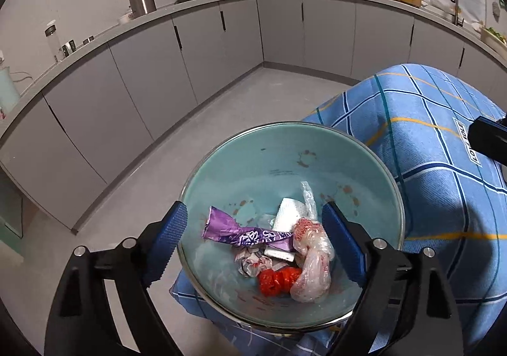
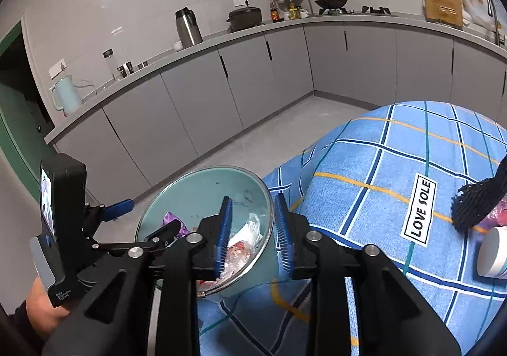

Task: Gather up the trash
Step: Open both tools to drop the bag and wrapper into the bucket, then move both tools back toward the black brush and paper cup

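Observation:
A teal trash bin [image 1: 269, 162] with a metal rim stands at the edge of the blue checked table; it also shows in the right wrist view [image 2: 196, 194]. Inside lie a purple wrapper [image 1: 244, 234], a clear plastic bag [image 1: 312, 264], red plastic [image 1: 277, 283] and white scraps. My left gripper [image 1: 253, 229] is open and empty above the bin. My right gripper [image 2: 253, 213] is open and empty, its fingers astride the bin's right rim. A black foam net [image 2: 478, 200] and a white cup [image 2: 494, 257] lie on the table at the right.
The blue checked tablecloth [image 2: 380, 172] carries a "LOVE SOLE" label [image 2: 420, 213]. Grey kitchen cabinets [image 1: 158, 70] and a counter with a kettle, pot and wok run along the far walls. Grey floor [image 1: 221, 121] lies between them and the table.

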The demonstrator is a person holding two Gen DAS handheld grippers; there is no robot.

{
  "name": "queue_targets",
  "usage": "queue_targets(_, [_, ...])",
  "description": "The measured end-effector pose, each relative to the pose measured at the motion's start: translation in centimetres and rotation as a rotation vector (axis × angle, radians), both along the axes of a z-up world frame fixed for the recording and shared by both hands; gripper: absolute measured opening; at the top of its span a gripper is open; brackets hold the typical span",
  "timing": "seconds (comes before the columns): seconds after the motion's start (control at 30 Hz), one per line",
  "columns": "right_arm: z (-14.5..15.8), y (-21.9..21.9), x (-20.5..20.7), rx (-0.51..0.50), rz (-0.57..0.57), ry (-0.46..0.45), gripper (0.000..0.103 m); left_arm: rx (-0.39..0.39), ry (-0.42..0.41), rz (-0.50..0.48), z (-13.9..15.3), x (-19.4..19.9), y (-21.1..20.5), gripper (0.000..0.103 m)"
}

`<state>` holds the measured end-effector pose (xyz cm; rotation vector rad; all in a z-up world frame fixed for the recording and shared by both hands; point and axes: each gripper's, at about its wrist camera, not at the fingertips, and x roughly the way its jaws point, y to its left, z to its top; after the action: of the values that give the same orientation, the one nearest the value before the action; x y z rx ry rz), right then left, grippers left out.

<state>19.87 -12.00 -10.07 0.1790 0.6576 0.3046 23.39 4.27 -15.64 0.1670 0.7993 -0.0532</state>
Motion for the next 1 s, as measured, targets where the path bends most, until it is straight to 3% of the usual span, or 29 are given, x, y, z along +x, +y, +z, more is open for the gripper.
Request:
queue_targets(0.1, [-0.2, -0.2, -0.4, -0.007, -0.002, -0.002, 0.038, 0.008, -0.011, 0.01, 0.4, -0.1, 0.1, 0.095])
queue_targets(0.37, [-0.4, -1.5, -1.4, -0.003, -0.032, 0.001, 0.045, 0.011, -0.029, 0.001, 1.2, -0.7, -0.6, 0.096])
queue_targets(0.5, [-0.4, -2.4, -1.9, -0.003, -0.061, -0.004, 0.055, 0.012, -0.041, -0.006, 1.6, -1.0, -1.3, 0.098])
queue_targets(0.7, [-0.4, -5.0, -3.4, -0.036, -0.147, -0.019, 0.064, 0.001, -0.05, -0.047, 2.2, -1.1, -3.5, 0.098])
queue_targets(1.0, [-0.4, -11.8, -7.3, -0.103, -0.378, -0.041, 0.078, -0.001, -0.06, -0.172, 2.6, -1.4, -9.9, 0.098])
